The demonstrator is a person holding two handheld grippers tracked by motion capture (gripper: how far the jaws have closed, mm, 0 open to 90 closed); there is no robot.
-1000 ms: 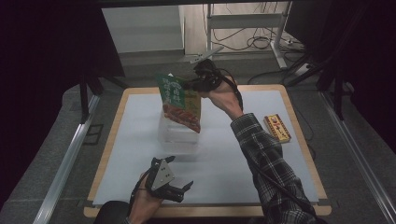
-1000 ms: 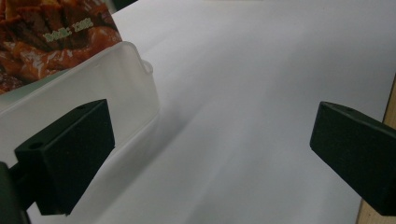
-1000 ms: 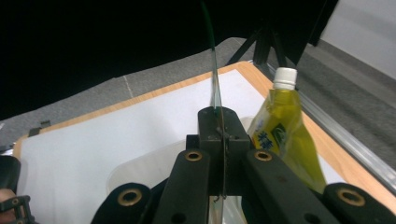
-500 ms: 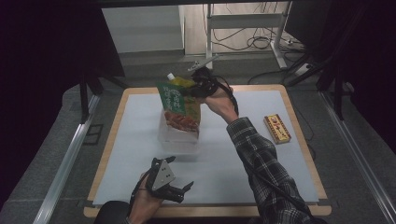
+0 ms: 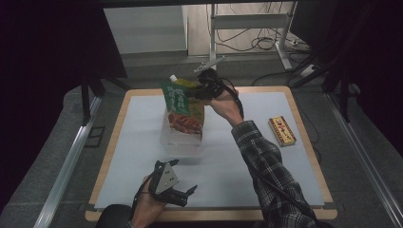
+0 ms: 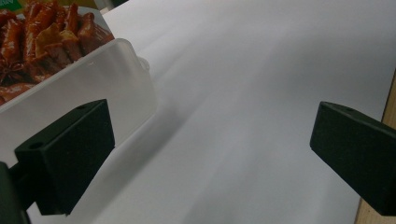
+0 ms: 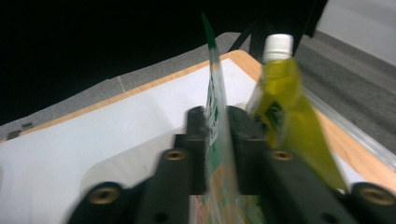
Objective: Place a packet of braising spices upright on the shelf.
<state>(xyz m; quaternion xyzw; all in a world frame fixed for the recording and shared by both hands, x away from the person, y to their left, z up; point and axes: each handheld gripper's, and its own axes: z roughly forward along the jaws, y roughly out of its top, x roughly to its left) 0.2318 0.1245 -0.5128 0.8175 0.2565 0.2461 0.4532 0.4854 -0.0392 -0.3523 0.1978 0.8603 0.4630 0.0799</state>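
A green and red food packet stands upright in a clear plastic tub at the middle of the white mat. My right gripper is shut on the packet's top edge; in the right gripper view its jaws pinch the thin green packet. A yellow spouted pouch with a white cap stands just behind the packet. My left gripper rests open near the front edge, holding nothing. In the left gripper view the tub and the packet's red picture lie to its left.
A small yellow and red box lies on the mat's right side. The wooden table edge frames the white mat. Metal rails run along both sides, and cables and a stand lie beyond the far edge.
My right gripper has carried the packet's top slightly left and down, settling it more upright in the tub. The left gripper has not moved.
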